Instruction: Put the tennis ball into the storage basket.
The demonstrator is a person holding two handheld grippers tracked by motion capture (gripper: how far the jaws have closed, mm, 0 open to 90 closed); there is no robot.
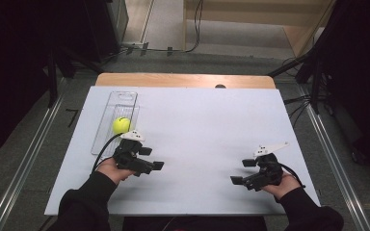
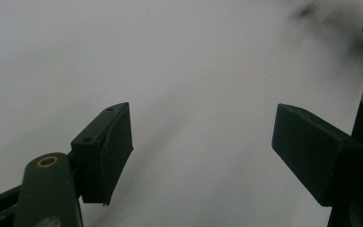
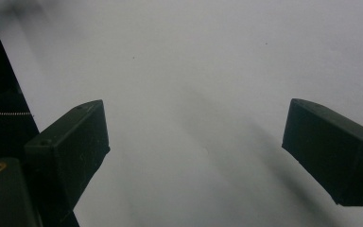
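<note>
A yellow tennis ball [image 1: 121,125] lies in a clear plastic tray [image 1: 121,98] at the table's left. Just in front of it, a hand holds my left gripper [image 1: 152,158] low over the white table top, jaws pointing right toward the middle. In the left gripper view its jaws stand apart, and between the black pads [image 2: 108,150] there is only bare white surface. At the right side a hand holds my right gripper [image 1: 242,172], jaws pointing left. Its pads [image 3: 78,142] are spread wide with nothing between them.
The white table top [image 1: 197,130] stretches between the two grippers. A wooden edge [image 1: 183,80] runs along the far side. Dark stands and cables crowd the floor to the right and left of the table.
</note>
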